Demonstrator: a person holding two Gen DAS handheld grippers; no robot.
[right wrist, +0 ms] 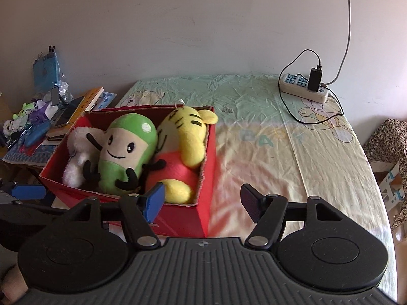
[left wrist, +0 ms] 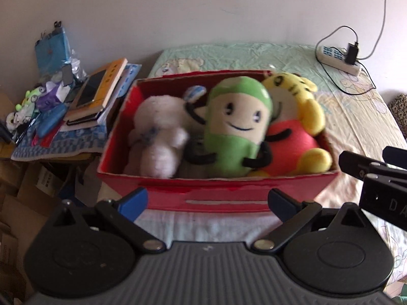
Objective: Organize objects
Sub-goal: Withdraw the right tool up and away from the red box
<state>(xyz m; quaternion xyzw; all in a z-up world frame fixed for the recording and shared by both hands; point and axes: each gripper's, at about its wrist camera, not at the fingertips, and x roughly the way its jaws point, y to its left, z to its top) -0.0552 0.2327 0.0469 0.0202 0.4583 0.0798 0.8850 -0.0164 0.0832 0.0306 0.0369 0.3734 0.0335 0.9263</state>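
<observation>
Bed (right wrist: 292,157) is taking up most of the room, its pale cartoon-print sheet lying wrinkled against the wall. Toward the bed's left side a red box (left wrist: 218,190) is sitting open-topped, and three plush toys are lying packed inside it, side by side and touching. A yellow tiger (right wrist: 185,137) with a pink-red belly is filling the right end, its ear poking over the back rim. A green plush (right wrist: 127,150) with a smiling cream face and black limbs is lying in the middle, leaning on the tiger. A white plush (left wrist: 157,137) is resting at the left end, partly under the green one's arm.

Left of the bed, a cluttered counter (right wrist: 23,156) is carrying a stack of books (left wrist: 99,94), a blue bag and small toys. A power strip (right wrist: 302,89) with a black charger plugged in is lying at the bed's far right corner, its cable looping over the sheet.

Both tools are hanging just short of the box. The left gripper (left wrist: 207,199) is facing the box's near wall with its fingers spread wide, holding nothing. The right gripper (right wrist: 202,199) is hovering at the box's near right corner, fingers likewise apart and empty.
</observation>
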